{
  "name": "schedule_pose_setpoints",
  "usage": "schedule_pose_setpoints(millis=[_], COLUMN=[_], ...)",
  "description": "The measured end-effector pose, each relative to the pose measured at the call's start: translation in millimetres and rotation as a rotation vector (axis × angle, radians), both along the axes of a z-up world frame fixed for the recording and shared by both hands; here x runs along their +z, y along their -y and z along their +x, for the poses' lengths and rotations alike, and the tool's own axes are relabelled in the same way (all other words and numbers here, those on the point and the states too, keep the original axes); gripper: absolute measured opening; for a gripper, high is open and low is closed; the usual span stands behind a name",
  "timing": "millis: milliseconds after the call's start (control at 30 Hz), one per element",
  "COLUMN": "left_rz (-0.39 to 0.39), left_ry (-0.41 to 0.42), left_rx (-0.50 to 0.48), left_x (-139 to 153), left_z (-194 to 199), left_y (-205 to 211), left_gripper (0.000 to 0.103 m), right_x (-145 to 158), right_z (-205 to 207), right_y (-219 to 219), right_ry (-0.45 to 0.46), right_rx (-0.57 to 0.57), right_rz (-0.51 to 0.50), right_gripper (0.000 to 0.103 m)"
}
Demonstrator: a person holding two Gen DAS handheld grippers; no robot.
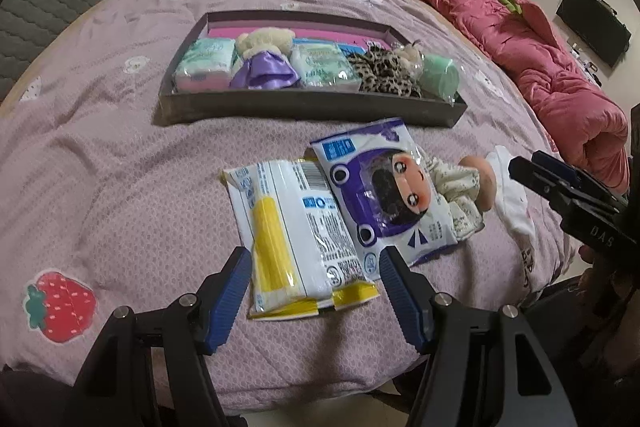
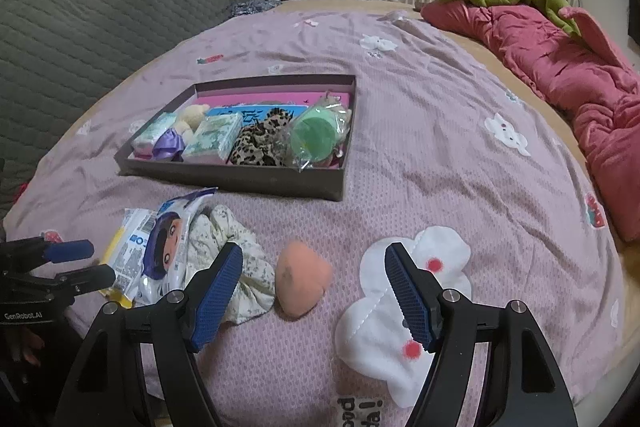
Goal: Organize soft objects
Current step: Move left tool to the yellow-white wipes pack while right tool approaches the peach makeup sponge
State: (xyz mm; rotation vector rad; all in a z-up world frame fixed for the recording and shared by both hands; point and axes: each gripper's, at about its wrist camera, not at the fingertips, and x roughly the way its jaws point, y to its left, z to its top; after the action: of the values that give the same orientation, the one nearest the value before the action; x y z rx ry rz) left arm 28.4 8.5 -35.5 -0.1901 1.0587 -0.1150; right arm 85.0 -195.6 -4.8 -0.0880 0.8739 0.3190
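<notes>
the left gripper is spread wide over the yellow pack on the bed. the right gripper is spread too, above the peach sponge.

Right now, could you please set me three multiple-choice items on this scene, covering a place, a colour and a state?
1. Where does the peach sponge lie?
A. in the box
B. on the bedspread, in front of the box
C. on the red quilt

2. What colour is the stripe on the tissue pack nearest the left hand-held gripper?
A. yellow
B. green
C. red

3. How does the right hand-held gripper stand?
A. shut on the sponge
B. shut on the box
C. open, empty

Answers: B, it rests on the bedspread, outside the box; A, yellow band; C, nothing sits between the spread jaws.
</notes>
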Motion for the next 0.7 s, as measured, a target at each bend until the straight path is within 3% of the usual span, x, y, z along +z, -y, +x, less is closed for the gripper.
schedule_pose_setpoints(millis=[133,333,433,700], left_rz=[0.018,0.117,0.121,0.115], left_ry=[-0.022,-0.034,-0.049,-0.075], left_rx=[-0.013,0.002,0.025,0.073], left_x=[-4.9,-13.2,-18.8,-27.8], left_z=[-0.8,-1.1,2.2,8.6], left_y=[7.1,16.9,14.8,3.0], left_gripper=[0.066,0.066,0.074,0.077], right_x=[-0.3,-2.1,-3.3,-12.8], right_z=[-0.2,0.2,0.9,3.6], right_y=[2.3,3.3,3.0,-2.2], right_ry=[-0.003,-0.007,-0.009,-0.037], right_rx=[-0.006,-0.008,-0.007,0.005], right_rz=[0.004,0.008,0.007,-0.014], right_gripper=[0.075,0.075,0.075,0.075])
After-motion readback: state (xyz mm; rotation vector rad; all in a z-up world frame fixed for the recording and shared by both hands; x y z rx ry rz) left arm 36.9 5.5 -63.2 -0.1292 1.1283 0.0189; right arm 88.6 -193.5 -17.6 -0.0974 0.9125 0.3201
